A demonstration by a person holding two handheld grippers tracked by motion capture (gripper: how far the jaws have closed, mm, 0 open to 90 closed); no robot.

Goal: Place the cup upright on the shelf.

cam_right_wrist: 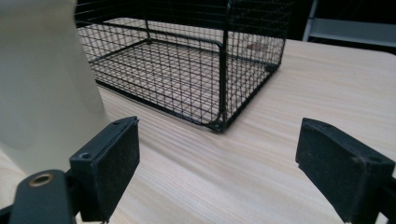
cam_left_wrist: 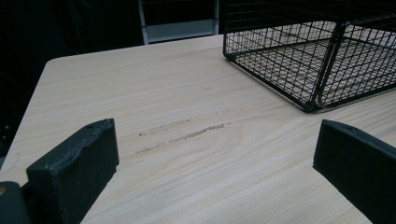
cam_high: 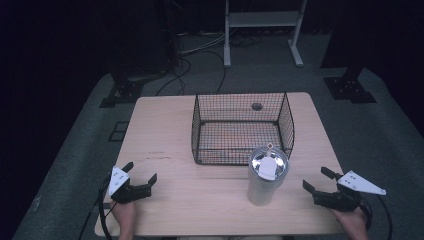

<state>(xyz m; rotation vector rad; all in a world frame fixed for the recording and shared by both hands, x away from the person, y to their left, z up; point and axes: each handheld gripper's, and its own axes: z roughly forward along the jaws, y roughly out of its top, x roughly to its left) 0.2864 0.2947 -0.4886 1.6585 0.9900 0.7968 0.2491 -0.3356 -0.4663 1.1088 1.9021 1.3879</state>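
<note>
On the tabletop [cam_high: 165, 175] our tumbler [cam_high: 266, 176] stands upright just before the wire basket [cam_high: 242, 128]; our left claw [cam_high: 141, 176] and right claw [cam_high: 314, 182] rest spread, empty, well apart from it.

Spread black fingers [cam_right_wrist: 109, 172], pale tumbler [cam_right_wrist: 44, 84] left, wire basket [cam_right_wrist: 187, 60] beyond.

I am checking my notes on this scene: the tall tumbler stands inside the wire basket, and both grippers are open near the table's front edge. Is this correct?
Not quite. The tumbler stands on the table, outside the wire basket, just in front of its near right corner, as the high view shows. The rest holds: the left gripper and right gripper are both open near the front edge.
</note>
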